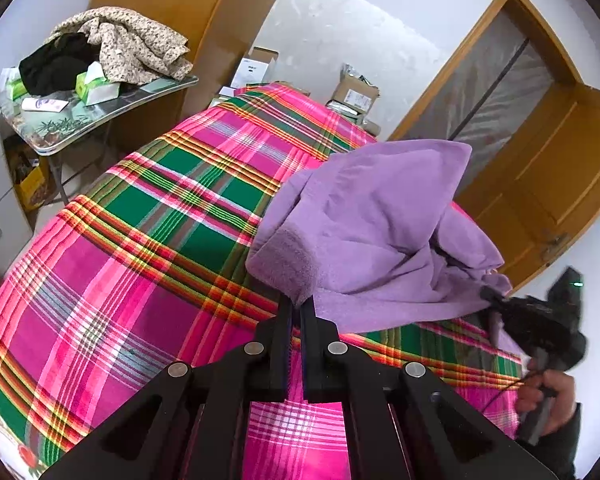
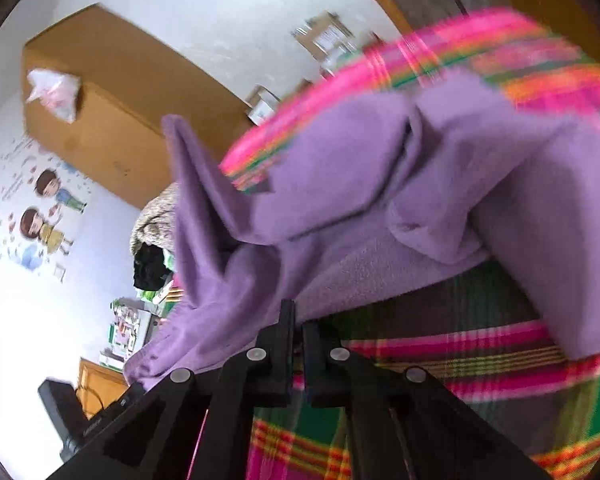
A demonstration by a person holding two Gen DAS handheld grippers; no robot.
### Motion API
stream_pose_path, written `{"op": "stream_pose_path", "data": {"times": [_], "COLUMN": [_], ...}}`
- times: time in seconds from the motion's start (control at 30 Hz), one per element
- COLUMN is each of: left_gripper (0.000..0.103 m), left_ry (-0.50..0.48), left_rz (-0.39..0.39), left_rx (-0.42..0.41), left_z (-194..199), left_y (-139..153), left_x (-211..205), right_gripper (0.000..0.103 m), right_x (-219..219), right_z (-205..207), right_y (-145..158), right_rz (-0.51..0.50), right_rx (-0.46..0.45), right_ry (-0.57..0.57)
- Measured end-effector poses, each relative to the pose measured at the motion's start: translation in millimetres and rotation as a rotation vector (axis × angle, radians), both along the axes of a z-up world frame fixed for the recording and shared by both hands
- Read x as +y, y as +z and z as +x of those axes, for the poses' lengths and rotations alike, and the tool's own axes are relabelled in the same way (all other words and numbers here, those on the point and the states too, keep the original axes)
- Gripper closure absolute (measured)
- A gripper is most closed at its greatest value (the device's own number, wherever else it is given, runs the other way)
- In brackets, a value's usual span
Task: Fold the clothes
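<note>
Upper left of the left wrist frame: a tabletop (image 1: pixel 112 109) carries heaped clothes (image 1: pixel 112 46). At centre, your left tool (image 1: pixel 297 303) is clamped narrow on the fleecy edge of the purple garment (image 1: pixel 380 220), lifted above the plaid bedspread (image 1: pixel 140 240). Lower right, your right tool (image 1: pixel 490 294) pinches its other end; the right wrist frame is blurred.

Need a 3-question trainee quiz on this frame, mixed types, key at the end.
1. True or false: the purple garment lies flat on the plaid bedspread.
2. What does the left gripper clamp?
A. black clothing
B. purple garment
C. tissue box
3. Fill in: the right gripper pinches the garment's ___ edge, seen from the left wrist.

Key: 1 false, it is lifted and bunched; 2 B; 3 right.
</note>
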State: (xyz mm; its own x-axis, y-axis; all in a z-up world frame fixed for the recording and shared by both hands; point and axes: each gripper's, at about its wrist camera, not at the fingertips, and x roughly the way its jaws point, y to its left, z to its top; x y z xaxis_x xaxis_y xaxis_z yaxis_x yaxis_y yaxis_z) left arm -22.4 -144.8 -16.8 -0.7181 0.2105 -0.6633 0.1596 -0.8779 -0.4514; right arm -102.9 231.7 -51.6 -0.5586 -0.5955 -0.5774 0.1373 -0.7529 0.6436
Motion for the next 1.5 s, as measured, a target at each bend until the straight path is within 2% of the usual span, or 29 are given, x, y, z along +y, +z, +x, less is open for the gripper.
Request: {"op": "stream_pose_path", "data": {"times": [0.23, 0.37, 0.47, 0.53, 0.63, 0.7, 0.77, 0.87, 1.0, 1.07, 1.1, 1.23, 1.3, 1.5], "left_gripper": [0.1, 0.1, 0.1, 0.1, 0.1, 0.099, 0.099, 0.099, 0.099, 0.095, 0.09, 0.087, 0.078, 0.077], "left_ry": [0.012, 0.019, 0.018, 0.014, 0.001, -0.003, 0.011, 0.064, 0.045, 0.033, 0.027, 0.002, -0.02, -0.112], "left_rz": [-0.016, -0.023, -0.041, -0.046, -0.026, -0.001, 0.001, -0.032, -0.05, -0.058, -0.062, -0.079, -0.091, -0.138], "left_rx": [0.034, 0.044, 0.035, 0.01, -0.045, -0.07, -0.073, -0.058, -0.065, -0.069, -0.072, -0.08, -0.081, -0.075], "left_z": [8.9, 20.6, 32.7, 38.0, 43.2, 46.7, 50.8, 56.4, 41.3, 33.2, 29.1, 12.8, 0.0, -57.5], "left_y": [11.0, 15.8, 14.2, 7.0, -9.1, -17.1, -17.1, -9.0, -6.3, -5.2, -4.7, -2.5, -1.7, -3.9], "left_x": [-5.8, -10.9, -12.5, -13.7, -16.4, -18.3, -21.1, -29.3, -25.8, -23.8, -22.7, -18.6, -14.5, 0.8], "right_gripper": [0.1, 0.1, 0.1, 0.099, 0.098, 0.094, 0.092, 0.076, 0.075, 0.075, 0.073, 0.07, 0.07, 0.07], "right_x": [-9.7, -22.8, -32.3, -39.4, -32.1, -23.5, -15.2, -10.9, -5.0, 3.6, 4.9, 1.7, -2.2, -4.4], "right_z": [69.1, 107.2, 119.1, 120.1, 123.9, 123.9, 124.7, 121.5, 118.7, 115.6, 111.2, 93.6, 87.4, 74.7], "right_y": [77.1, 99.2, 84.5, 67.3, 55.3, 55.9, 66.1, 78.1, 84.7, 86.9, 84.7, 68.2, 57.9, 39.6], "right_rz": [-0.031, -0.007, 0.018, 0.067, 0.104, 0.103, 0.097, 0.117, 0.087, 0.07, 0.068, 0.066, 0.066, 0.059], "right_rx": [0.186, 0.216, 0.157, 0.075, 0.022, 0.021, 0.063, 0.125, 0.162, 0.193, 0.19, 0.149, 0.124, 0.091], "right_ry": [0.094, 0.153, 0.217, 0.28, 0.265, 0.235, 0.197, 0.136, 0.084, 0.034, 0.027, 0.04, 0.066, 0.082]}}
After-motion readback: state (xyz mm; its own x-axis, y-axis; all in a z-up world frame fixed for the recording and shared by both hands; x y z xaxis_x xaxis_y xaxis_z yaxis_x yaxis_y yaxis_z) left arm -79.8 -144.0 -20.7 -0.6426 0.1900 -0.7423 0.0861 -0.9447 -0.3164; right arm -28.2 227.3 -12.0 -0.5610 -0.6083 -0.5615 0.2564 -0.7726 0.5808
